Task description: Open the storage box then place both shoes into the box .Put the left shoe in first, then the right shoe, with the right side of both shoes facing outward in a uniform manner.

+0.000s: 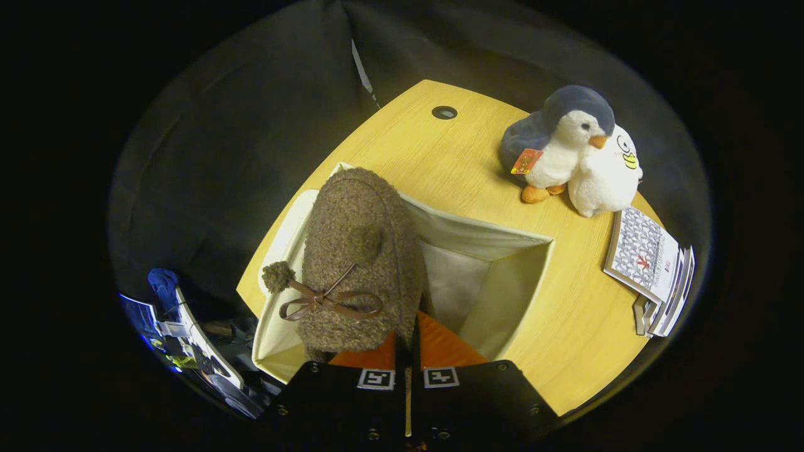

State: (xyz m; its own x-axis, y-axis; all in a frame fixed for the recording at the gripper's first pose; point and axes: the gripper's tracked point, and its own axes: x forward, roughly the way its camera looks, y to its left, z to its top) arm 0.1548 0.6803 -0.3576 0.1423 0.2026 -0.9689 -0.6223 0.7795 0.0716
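Note:
A brown fuzzy shoe point(361, 260) with a thin brown bow and pompoms hangs just ahead of my fingers, toe pointing away, over the open cream fabric storage box point(502, 285). My gripper point(408, 342) is shut on the shoe's heel edge, and its orange fingers point(440, 348) are pressed close together. The shoe covers the box's left half. The part of the box's inside that shows, to the right of the shoe, has nothing in it. The box's lid point(289, 229) hangs folded back on the far left side.
The box stands on a round-edged wooden table point(440, 169) with a cable hole point(444, 112). Two plush toys point(575, 150) sit at the far right, and a stack of booklets point(653, 270) lies near the right edge. Cluttered gear point(182, 339) sits below the table's left side.

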